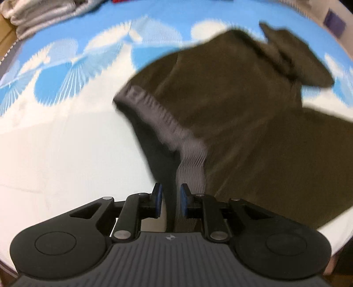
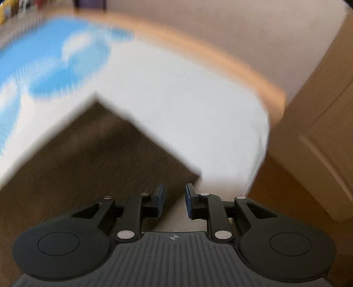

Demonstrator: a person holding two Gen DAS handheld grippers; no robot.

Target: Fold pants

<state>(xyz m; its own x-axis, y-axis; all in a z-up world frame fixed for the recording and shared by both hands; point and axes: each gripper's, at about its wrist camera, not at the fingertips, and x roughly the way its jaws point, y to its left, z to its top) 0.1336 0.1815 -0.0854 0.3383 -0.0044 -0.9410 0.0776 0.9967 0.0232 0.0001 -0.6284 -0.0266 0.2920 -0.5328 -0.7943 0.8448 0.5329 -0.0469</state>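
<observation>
Dark olive-brown pants [image 1: 238,106] with a grey elastic waistband [image 1: 192,154] lie on a bed [image 1: 66,143] with a blue and white sheet. My left gripper [image 1: 171,194] is shut on the waistband, which runs up from between its blue pads and lifts off the bed. In the right wrist view a leg end of the pants [image 2: 92,150] lies flat with a square corner pointing away. My right gripper [image 2: 174,194] sits low over that cloth near its right edge, jaws a little apart with cloth between them. Both views are blurred by motion.
Folded grey and white clothes [image 1: 37,15] are stacked at the bed's far left corner. The bed's edge [image 2: 260,141] drops off to the right of my right gripper, with a wooden floor and a wooden cabinet [image 2: 320,143] beyond.
</observation>
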